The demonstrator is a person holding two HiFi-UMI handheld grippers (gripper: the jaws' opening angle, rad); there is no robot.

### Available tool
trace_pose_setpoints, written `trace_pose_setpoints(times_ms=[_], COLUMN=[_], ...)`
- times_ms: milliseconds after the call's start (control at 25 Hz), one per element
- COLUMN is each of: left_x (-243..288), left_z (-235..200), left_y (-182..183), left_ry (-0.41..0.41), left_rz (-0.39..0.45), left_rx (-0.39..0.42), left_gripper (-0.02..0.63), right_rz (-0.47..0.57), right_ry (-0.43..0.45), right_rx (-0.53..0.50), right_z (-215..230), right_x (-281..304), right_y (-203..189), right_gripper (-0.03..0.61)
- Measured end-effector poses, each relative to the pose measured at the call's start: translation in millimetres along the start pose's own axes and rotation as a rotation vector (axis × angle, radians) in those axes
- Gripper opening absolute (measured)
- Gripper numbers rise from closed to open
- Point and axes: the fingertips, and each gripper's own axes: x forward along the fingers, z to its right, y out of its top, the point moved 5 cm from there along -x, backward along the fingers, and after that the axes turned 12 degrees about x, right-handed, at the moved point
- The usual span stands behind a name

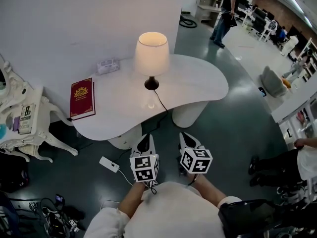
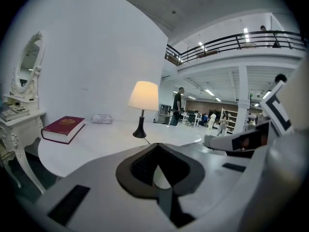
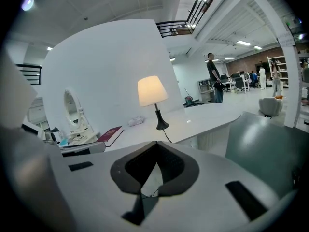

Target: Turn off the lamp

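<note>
- Holding short of the bench's (image 1: 203, 83) near edge: the left hand-held gripper (image 1: 144, 139) has its jaws closed, tips meeting, nothing between them. The right hand-held gripper (image 1: 187, 135) is the same, closed and empty.
- The lamp (image 1: 151, 58) is lit and stands upright mid-bench, with a cream shade and a dark base. It is well apart from both grippers.
- A black cord (image 1: 160, 102) runs from the lamp base to the bench's near edge, drops over it and is hidden below.
- I can't make out a switch on the lamp or the cord.
- A red book (image 1: 82, 98) lies flat at the bench's left end. A small white wrapped pack (image 1: 107, 66) sits by the wall; its contents aren't readable.
- A white block (image 1: 109, 163) with a white cable lies on the floor, left of the left gripper. I can't tell what it feeds.
- An ornate white dressing table (image 1: 44, 113) with an oval mirror (image 2: 25, 62) is cut off at the left edge. The items on top are too small to identify.
- A person (image 1: 225, 14) stands in the background.
</note>
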Motion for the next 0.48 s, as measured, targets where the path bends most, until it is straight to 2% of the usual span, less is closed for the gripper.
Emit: trace_pose_setpoints(times_ms=[480], left_x=[32.4], left_z=[-4.3], left_y=[-9.7], left_ry=[-0.008], left_rz=[-0.045], left_rx=[-0.039], left_gripper=[0.006], right_rz=[-0.069], right_ry=[-0.023], right_rx=[0.007], right_z=[16.9], right_x=[22.0], right_y=[-0.7], right_gripper=[-0.002])
